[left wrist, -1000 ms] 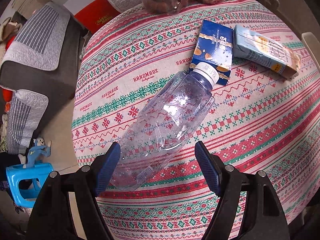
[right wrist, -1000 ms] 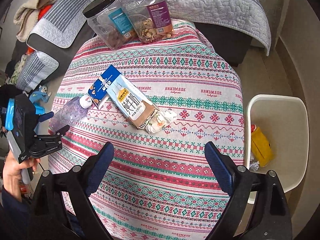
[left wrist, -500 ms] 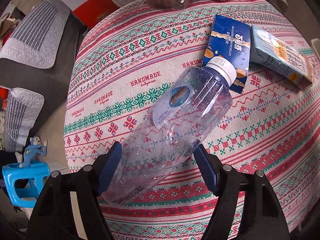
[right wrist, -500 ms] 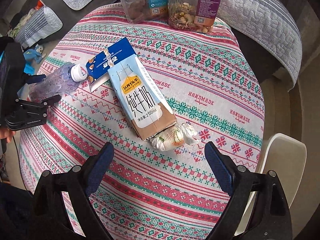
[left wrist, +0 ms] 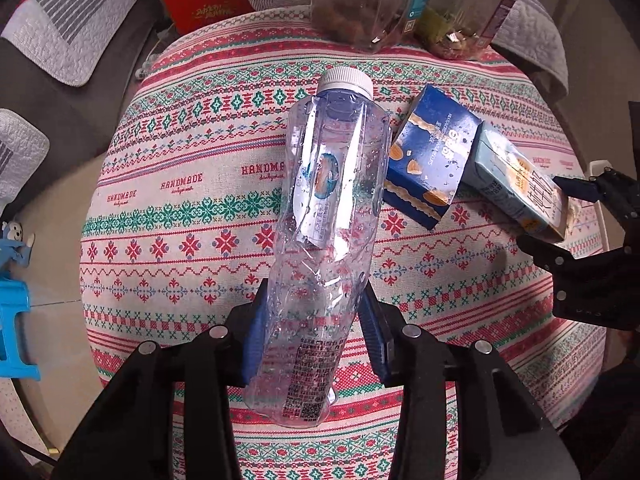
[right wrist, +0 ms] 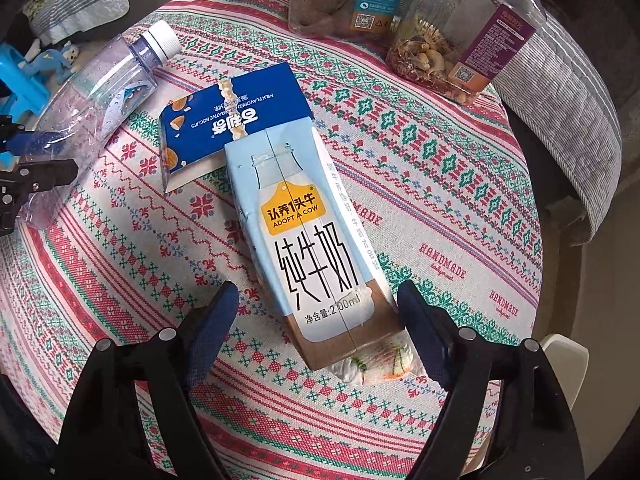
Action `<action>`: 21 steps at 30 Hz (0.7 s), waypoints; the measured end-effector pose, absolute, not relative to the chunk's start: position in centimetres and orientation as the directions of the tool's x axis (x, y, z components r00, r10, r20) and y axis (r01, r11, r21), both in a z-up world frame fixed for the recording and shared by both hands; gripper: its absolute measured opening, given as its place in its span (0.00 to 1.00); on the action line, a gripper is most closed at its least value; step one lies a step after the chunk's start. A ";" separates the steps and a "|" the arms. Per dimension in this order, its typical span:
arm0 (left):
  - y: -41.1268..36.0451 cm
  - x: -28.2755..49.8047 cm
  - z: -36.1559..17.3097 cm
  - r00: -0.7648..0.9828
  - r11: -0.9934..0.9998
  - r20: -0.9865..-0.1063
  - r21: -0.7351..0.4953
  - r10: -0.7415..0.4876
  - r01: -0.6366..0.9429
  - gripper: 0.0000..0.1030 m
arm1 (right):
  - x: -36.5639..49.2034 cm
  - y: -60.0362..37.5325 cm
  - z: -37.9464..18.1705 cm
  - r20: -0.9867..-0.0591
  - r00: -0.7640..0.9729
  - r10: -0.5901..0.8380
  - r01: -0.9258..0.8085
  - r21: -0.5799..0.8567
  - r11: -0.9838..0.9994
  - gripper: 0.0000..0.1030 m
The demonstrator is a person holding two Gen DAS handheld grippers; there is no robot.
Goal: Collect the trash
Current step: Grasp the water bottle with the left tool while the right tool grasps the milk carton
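bottle (left wrist: 326, 232): clear, capped, lifted in left claw (left wrist: 314, 334) | milk carton (right wrist: 310, 240): flat on tablecloth

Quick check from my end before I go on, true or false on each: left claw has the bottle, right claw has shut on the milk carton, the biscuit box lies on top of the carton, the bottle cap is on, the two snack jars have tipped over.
1. The left claw grips the plastic bottle. True.
2. The right claw has shut on the milk carton. False: it is open, one finger on each side of the carton's lower end.
3. The blue biscuit box lies on top of the carton. False: the carton's top end overlaps the box.
4. The bottle's white cap is on. True.
5. The snack jars have tipped over. False: both stand upright.
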State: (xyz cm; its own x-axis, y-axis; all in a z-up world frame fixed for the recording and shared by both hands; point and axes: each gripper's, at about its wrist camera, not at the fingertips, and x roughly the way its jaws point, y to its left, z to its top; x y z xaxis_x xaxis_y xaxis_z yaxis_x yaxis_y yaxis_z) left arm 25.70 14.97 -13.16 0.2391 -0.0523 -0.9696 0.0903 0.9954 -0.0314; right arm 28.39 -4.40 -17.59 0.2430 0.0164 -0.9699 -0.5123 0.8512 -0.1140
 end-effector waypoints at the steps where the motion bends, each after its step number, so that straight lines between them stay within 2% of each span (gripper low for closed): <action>1: 15.2 25.6 -13.0 0.240 0.995 -0.967 -0.066 -0.081 0.073 0.41 | 28.3 -4.3 -17.5 -0.970 0.241 0.017 -0.511 -0.112 0.852 0.60; 4: 15.2 25.0 -12.2 0.251 0.990 -0.958 -0.132 -0.138 0.041 0.40 | 28.2 -4.7 -17.2 -0.975 0.217 0.047 -0.495 -0.069 0.866 0.56; 9: 14.1 23.5 -10.1 0.292 0.984 -0.940 -0.175 -0.179 0.040 0.40 | 27.2 -5.2 -14.8 -0.964 0.244 0.102 -0.459 -0.022 0.888 0.53; 16: 9.8 22.5 -7.7 0.303 0.966 -0.917 -0.243 -0.259 0.091 0.41 | 25.8 -7.2 -10.3 -0.939 0.273 0.207 -0.418 0.078 0.905 0.52; 21: 7.1 22.3 -6.9 0.295 0.957 -0.910 -0.270 -0.290 0.108 0.41 | 25.4 -10.9 -8.7 -0.937 0.241 0.251 -0.326 0.165 0.931 0.52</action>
State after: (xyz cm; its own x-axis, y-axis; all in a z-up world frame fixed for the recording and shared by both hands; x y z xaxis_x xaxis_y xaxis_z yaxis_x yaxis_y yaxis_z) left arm 22.30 7.10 -6.91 0.2955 -0.2902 -0.9102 0.1080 0.9568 -0.2700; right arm 25.45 -10.89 -8.70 0.2412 0.2509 -0.9375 -0.3261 0.9308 0.1652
